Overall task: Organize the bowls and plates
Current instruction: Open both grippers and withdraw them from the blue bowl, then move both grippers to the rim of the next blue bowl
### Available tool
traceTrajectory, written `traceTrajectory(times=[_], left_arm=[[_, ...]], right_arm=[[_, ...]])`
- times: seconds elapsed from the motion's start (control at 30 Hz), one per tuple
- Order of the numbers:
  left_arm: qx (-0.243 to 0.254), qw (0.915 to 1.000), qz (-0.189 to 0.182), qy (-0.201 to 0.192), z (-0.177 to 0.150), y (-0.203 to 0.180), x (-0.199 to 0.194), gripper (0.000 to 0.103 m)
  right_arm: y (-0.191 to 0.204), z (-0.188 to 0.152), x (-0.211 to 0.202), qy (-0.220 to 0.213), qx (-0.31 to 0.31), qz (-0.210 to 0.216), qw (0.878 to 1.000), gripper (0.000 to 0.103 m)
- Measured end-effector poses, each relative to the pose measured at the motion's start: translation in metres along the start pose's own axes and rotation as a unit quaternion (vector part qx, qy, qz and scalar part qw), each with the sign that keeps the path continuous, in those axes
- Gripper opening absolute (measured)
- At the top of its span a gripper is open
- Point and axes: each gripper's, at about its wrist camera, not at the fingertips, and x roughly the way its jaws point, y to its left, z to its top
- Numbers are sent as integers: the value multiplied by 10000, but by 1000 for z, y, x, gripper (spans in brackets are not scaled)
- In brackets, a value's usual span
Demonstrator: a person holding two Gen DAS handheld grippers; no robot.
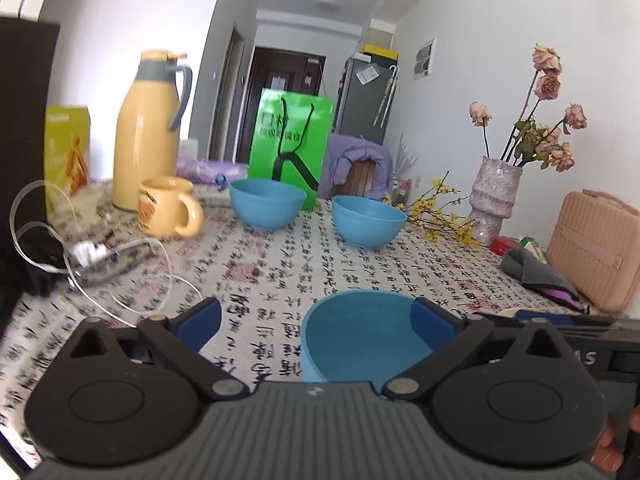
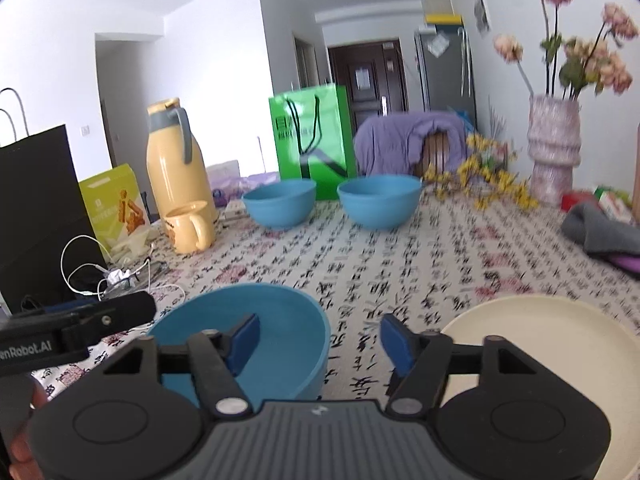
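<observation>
Three blue bowls stand on the patterned tablecloth. The near bowl (image 1: pixel 360 336) (image 2: pixel 256 340) sits just in front of both grippers. My left gripper (image 1: pixel 316 324) is open, its right finger over the bowl and the bowl's left rim between the jaws. My right gripper (image 2: pixel 320 340) is open, its left finger inside the bowl and the bowl's right rim between the jaws. Two more blue bowls (image 1: pixel 267 203) (image 1: pixel 368 220) stand farther back, also in the right wrist view (image 2: pixel 279 202) (image 2: pixel 379 201). A cream plate (image 2: pixel 552 344) lies at the near right.
A yellow thermos (image 1: pixel 146 128) and yellow mug (image 1: pixel 168 208) stand at the back left, with white cables (image 1: pixel 100 264). A green bag (image 1: pixel 290 148) stands behind the bowls. A vase of flowers (image 1: pixel 494 196), pink case (image 1: pixel 596 248) and grey cloth (image 1: pixel 532 268) are on the right.
</observation>
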Motion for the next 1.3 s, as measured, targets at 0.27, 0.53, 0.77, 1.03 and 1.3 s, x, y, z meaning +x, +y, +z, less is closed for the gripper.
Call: traceTrajectory(times=[0.27, 0.53, 0.77, 1.03, 1.3], left_arm=[[505, 9983, 125, -255, -13, -18, -40, 103], [558, 9978, 249, -244, -32, -27, -69, 103], [516, 9977, 285, -319, -43, -30, -91, 103], [467, 9980, 250, -354, -46, -30, -102, 103], [403, 9983, 246, -356, -45, -28, -101, 103]], right_arm=[[-5, -19, -40, -346, -247, -104, 9990, 82], [-7, -48, -76, -400, -351, -129, 9985, 86], [-3, -63, -102, -546, -401, -125, 9976, 90], [1, -71, -117, -630, -444, -92, 9970, 93], [1, -69, -117, -662, -465, -130, 9966, 93]])
